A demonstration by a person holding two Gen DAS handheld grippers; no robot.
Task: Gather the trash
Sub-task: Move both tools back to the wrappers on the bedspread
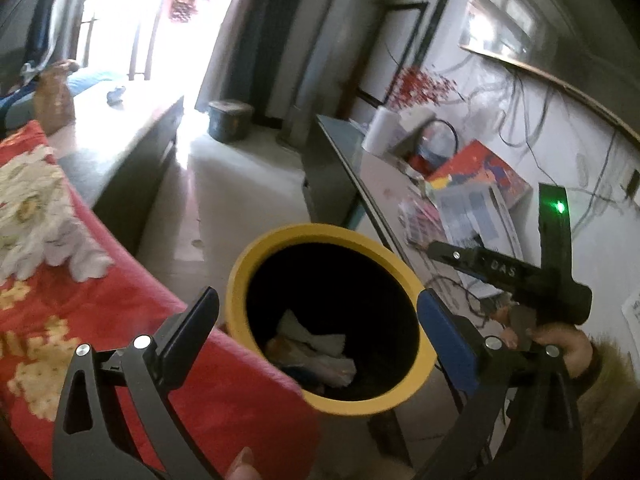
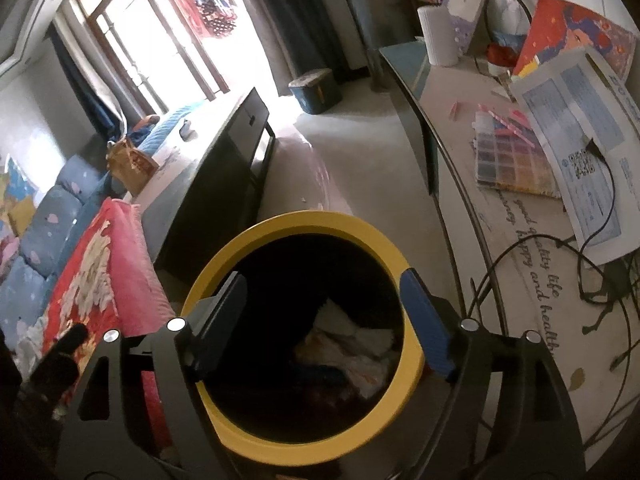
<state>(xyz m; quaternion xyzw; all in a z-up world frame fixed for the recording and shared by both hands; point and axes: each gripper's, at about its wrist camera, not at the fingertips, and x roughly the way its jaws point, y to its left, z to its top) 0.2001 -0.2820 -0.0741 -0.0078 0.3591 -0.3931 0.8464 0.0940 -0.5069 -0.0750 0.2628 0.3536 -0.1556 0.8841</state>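
Left wrist view: the left gripper fills the lower part of the frame, its 2 fingers spread wide and holding nothing. One finger is matte black, the other carries a blue ribbed pad. Between them, at lower centre, sits the trash bin, a round can with a thick smooth yellow rim and a black inside. Crumpled white paper and wrappers lie at its bottom, so it seems placed here, between sofa and table, to be in easy reach. A red floral blanket, plush and fuzzy, covers the lower left, touching the bin. At right, the right gripper juts in over the glass-topped table; from this angle I cannot tell how its fingers stand. A bare hand grips its handle at lower right.

Right wrist view: the right gripper hangs directly over the trash bin, at lower centre, fingers spread apart and empty, 1 black and 1 blue-padded. My guess is that it is poised above the opening because that is where rubbish gets dropped. The white crumpled litter shows deep inside. The table curves along the right, carrying a paper towel roll, a flat bead tray, printed sheets and loose black cables. The blanket lies at left.
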